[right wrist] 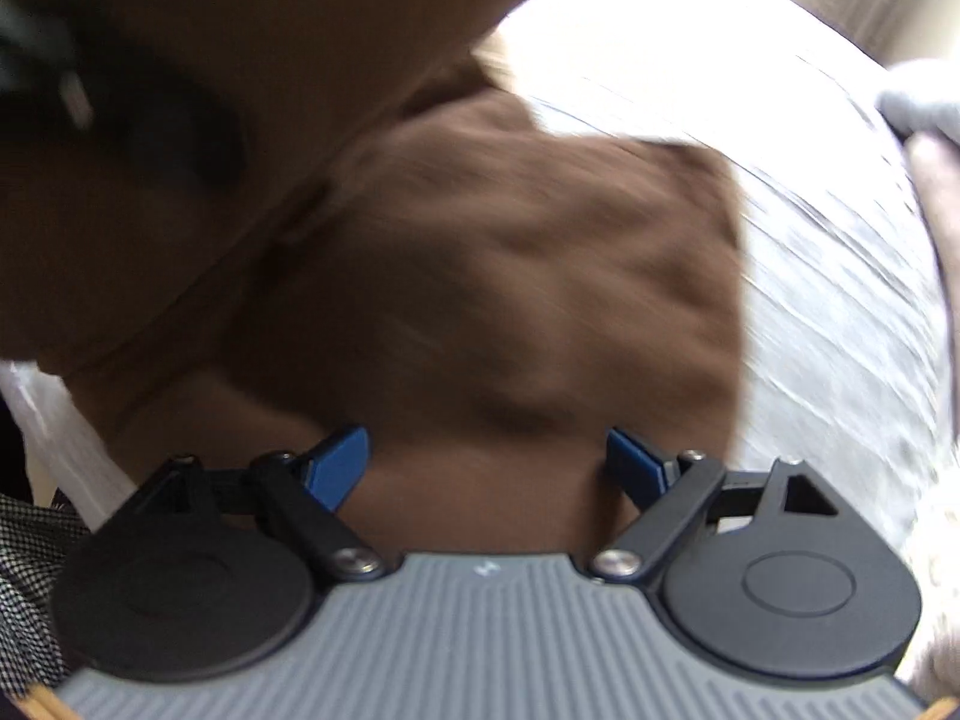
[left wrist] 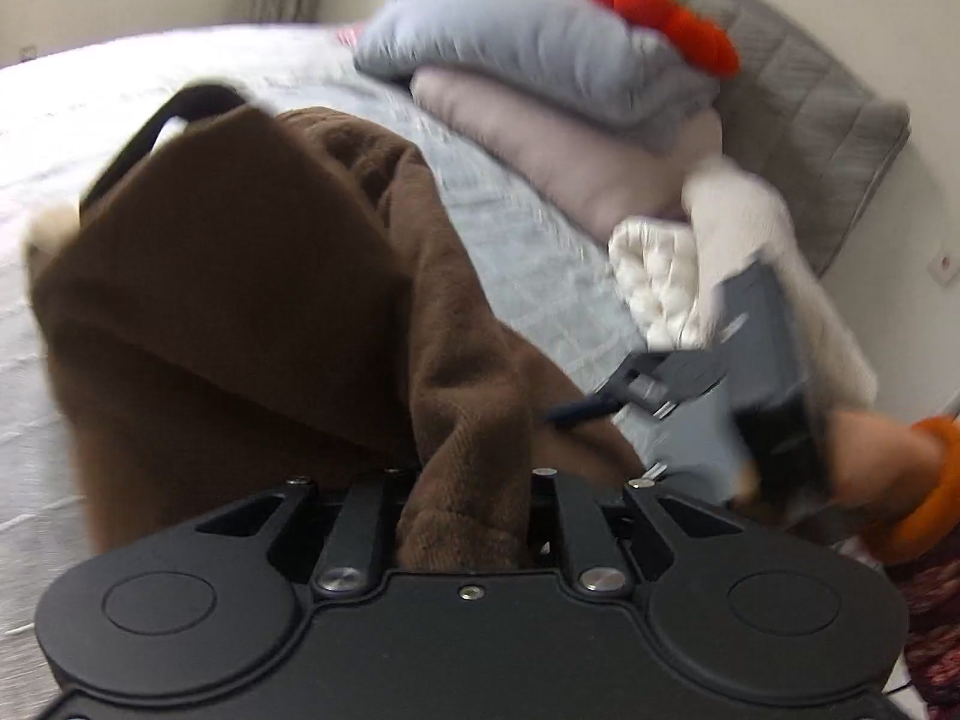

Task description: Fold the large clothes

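Around: pile of folded clothes (left wrist: 558,84) at the bed's (left wrist: 90,138) far edge.
Left gripper (left wrist: 468,480): jaws pinch the brown garment (left wrist: 240,276).
Right gripper (right wrist: 486,468): jaws wide open, holding nothing, over the garment.

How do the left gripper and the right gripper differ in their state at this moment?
The left gripper is shut on a bunch of the brown garment; the right gripper stands open, with nothing pressed between its blue fingers. The left gripper's body is all black; the right gripper has a grey ribbed body. Both are over the same brown garment on the bed.
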{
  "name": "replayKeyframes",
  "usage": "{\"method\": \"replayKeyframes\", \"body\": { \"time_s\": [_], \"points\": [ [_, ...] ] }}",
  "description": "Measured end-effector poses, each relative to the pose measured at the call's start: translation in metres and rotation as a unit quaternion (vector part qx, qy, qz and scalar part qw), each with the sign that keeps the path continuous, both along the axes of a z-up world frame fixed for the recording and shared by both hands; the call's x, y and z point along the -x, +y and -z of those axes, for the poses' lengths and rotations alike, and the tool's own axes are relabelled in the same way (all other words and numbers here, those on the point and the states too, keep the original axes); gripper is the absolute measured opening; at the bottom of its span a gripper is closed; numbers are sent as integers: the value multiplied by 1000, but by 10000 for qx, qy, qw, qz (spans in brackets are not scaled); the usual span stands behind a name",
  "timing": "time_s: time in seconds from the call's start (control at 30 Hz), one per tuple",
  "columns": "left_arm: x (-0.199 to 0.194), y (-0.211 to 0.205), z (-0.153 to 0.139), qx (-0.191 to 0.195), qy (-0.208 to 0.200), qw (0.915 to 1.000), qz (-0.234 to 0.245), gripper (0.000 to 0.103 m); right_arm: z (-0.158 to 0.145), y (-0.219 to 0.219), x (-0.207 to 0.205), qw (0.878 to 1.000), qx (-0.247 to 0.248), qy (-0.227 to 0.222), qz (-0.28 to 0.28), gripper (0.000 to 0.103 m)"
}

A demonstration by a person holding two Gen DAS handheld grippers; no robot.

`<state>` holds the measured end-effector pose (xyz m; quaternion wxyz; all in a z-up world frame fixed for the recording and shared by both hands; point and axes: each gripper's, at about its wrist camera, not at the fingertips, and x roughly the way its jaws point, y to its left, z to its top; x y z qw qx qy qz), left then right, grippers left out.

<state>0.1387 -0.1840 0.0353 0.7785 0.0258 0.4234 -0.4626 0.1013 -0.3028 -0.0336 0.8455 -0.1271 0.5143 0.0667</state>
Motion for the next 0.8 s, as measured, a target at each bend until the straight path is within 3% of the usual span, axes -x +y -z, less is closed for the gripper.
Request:
{"method": "replayKeyframes", "body": {
  "time_s": [0.13,0.23,0.27,0.33,0.37,0.57,0.8],
  "points": [
    [-4,-47,49,-390,454,9982,98,19,-3,-30,12,9992,-191,12,347,87],
    [-1,-73,76,-549,384,9977,134,24,-1,-35,13,9991,-114,105,395,87],
    [0,-76,75,-519,354,9979,150,26,0,-34,13,9992,-40,139,381,87],
    [0,-75,69,-277,487,9981,239,47,0,-32,15,9994,44,158,314,87],
    [1,-72,66,-176,511,9982,262,51,-1,-32,16,9994,32,144,309,87],
    [15,-47,34,-59,150,9982,586,56,-15,-32,31,9996,73,82,249,87],
    [21,2,2,91,-150,9983,554,59,-39,-39,45,9992,249,-80,310,87]
  ]
}}
